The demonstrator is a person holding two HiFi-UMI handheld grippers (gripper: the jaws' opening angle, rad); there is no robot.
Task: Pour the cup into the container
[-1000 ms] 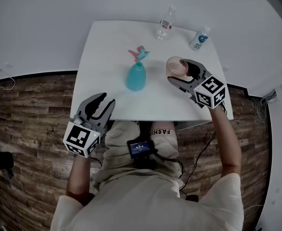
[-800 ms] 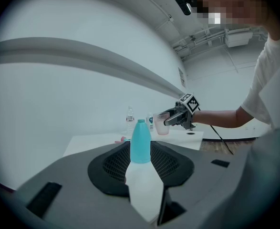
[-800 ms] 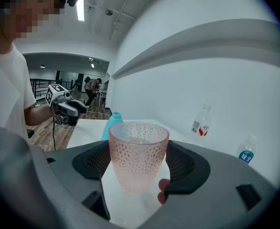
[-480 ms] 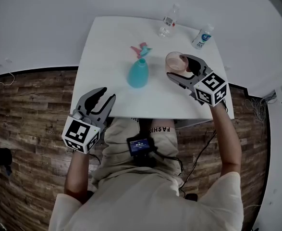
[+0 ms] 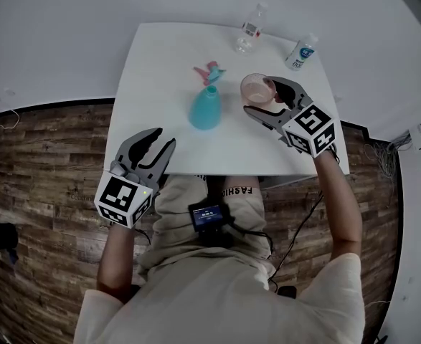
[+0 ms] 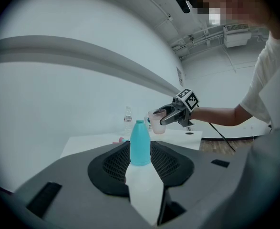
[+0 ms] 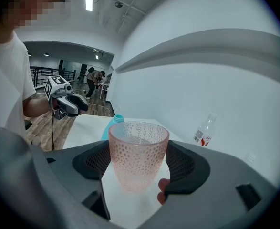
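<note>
My right gripper (image 5: 265, 96) pinches the pink cup (image 5: 256, 87), upright and off the white table (image 5: 160, 63), just right of the teal container (image 5: 204, 108). My left gripper (image 5: 161, 140) is spread and empty at the near edge. A spray cap (image 5: 209, 72) lies beyond the container, with a clear bottle (image 5: 250, 29) and a blue-labelled bottle (image 5: 301, 51) far right.

Counts: one white counter (image 5: 153, 84). One teal container (image 5: 204, 110). One pink cup (image 5: 256, 88). Two clear plastic bottles: red-label bottle (image 5: 249, 31) and blue-label bottle (image 5: 302, 52). One pink-and-teal spray head (image 5: 209, 72). Two grippers: left gripper (image 5: 163, 138), right gripper (image 5: 259, 95). One black device (image 5: 209, 217) at the person's waist.
</note>
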